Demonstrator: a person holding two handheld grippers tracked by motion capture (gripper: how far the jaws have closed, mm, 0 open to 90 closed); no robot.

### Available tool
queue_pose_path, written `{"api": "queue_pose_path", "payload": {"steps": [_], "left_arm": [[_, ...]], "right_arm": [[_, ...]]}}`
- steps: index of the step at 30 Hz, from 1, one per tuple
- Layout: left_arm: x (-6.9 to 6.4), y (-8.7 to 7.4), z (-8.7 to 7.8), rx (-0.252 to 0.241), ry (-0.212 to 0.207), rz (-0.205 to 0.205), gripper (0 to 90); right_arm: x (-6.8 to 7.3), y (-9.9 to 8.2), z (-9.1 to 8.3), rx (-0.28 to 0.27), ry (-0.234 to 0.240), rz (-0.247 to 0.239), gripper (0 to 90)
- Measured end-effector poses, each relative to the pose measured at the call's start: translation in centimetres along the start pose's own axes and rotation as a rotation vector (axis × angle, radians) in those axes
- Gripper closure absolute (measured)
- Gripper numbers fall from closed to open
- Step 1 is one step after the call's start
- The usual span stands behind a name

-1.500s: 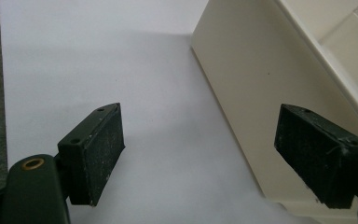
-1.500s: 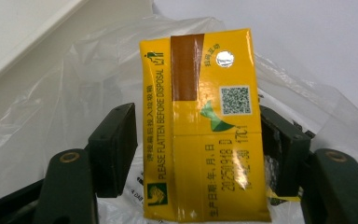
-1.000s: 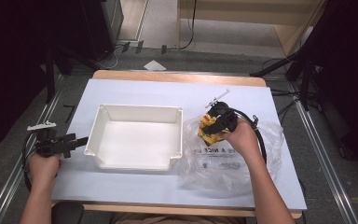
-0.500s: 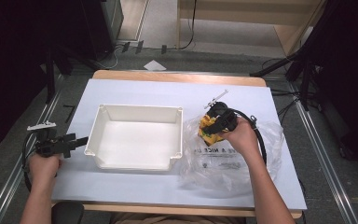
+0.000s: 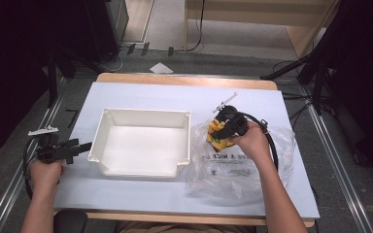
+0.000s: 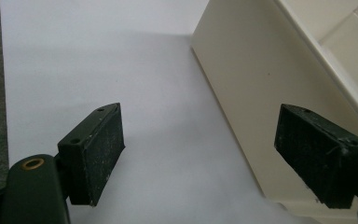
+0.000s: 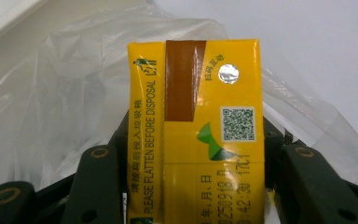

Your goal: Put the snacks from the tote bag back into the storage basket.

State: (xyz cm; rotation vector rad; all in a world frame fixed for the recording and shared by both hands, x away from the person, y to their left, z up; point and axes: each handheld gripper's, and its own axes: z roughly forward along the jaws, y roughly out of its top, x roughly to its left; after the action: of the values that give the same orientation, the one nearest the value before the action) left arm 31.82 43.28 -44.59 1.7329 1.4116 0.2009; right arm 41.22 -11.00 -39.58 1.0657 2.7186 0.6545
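**Carton clamped at right, left claw idle by the bin**

At the frame's lower left, the left claw (image 5: 85, 146) rests on the worktop (image 5: 141, 92) with jaws spread and nothing between them, just beside the white bin's (image 5: 143, 114) left wall; bare worktop lies behind it; right of centre, the right claw (image 5: 222, 132) grips a yellow carton (image 7: 196, 130) by its two sides, over a crumpled clear plastic bag (image 5: 233, 170) near the bin's right rim; open worktop runs beyond to the upper edge.

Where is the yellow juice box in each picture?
High view: the yellow juice box sits right of the white tray, in the right gripper, over the clear plastic bag.
Right gripper view: the box is in the middle, between the jaws.
Left gripper view: not there.
Shared landmark: the plastic bag.
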Motion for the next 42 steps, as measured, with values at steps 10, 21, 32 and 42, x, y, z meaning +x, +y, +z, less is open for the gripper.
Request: {"api": "queue_pose_path", "payload": {"steps": [10,21,32,42], "left_arm": [[0.1,0.0,0.0,0.001,-0.001,-0.003,16.8],[0.0,0.0,0.0,0.001,-0.001,-0.003,16.8],[0.1,0.0,0.0,0.001,-0.002,-0.003,16.8],[0.1,0.0,-0.1,0.0,-0.001,-0.002,16.8]], "right_arm": [[0.1,-0.1,-1.2,-0.012,0.0,-0.003,51.9],[0.8,0.0,-3.0,-0.021,0.006,-0.013,51.9],[1.8,0.4,-4.5,-0.028,0.003,-0.033,51.9],[2.8,0.8,-5.7,-0.04,0.008,-0.04,52.0]]}}
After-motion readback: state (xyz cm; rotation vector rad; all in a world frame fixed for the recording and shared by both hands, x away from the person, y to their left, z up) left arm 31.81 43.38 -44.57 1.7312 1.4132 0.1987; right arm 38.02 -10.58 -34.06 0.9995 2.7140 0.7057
